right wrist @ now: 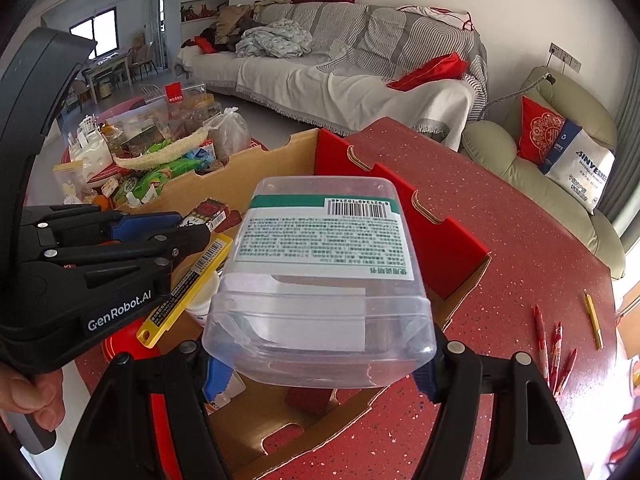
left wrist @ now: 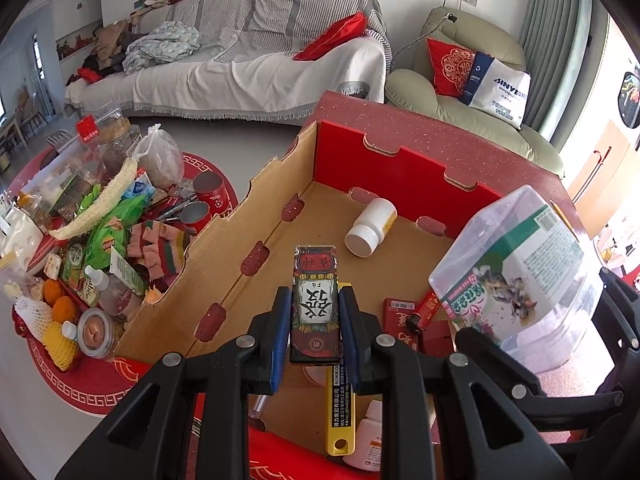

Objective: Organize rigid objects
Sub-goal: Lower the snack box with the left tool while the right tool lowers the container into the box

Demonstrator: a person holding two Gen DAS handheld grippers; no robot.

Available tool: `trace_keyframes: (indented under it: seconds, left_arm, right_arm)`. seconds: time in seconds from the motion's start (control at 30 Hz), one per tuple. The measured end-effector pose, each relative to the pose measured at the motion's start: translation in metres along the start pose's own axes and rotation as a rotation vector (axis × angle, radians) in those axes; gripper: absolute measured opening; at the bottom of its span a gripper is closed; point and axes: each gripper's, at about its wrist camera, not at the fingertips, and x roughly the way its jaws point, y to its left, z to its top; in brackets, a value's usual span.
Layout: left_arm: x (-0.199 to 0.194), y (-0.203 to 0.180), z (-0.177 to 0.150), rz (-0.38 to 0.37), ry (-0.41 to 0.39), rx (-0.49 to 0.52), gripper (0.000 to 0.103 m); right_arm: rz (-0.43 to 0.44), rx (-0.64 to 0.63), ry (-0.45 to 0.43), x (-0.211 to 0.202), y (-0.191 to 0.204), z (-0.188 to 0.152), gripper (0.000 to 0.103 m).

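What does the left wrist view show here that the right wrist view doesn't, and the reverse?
Left wrist only: the white pill bottle lying on the box floor, and the left gripper clamping a patterned card box. Right wrist only: red pens on the red table. Both: the cardboard box, yellow utility knife, and the clear plastic container in the right gripper.

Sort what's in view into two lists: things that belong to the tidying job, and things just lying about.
Job:
left tongs shut on mahjong-print box
right tongs shut on clear plastic tub
cardboard box
white pill bottle
yellow utility knife

Lying about:
sofa
armchair
snack pile
red pens
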Motion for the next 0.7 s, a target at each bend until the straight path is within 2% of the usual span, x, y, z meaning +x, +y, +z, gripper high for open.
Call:
trace_keyframes:
  seconds: [0.7]
  left_arm:
    - [0.0072, -0.0002, 0.0019, 0.009, 0.027, 0.007, 0.026]
  right_arm:
    - [0.018, -0.021, 0.027, 0.0073, 0.0024, 0.0008, 0.072]
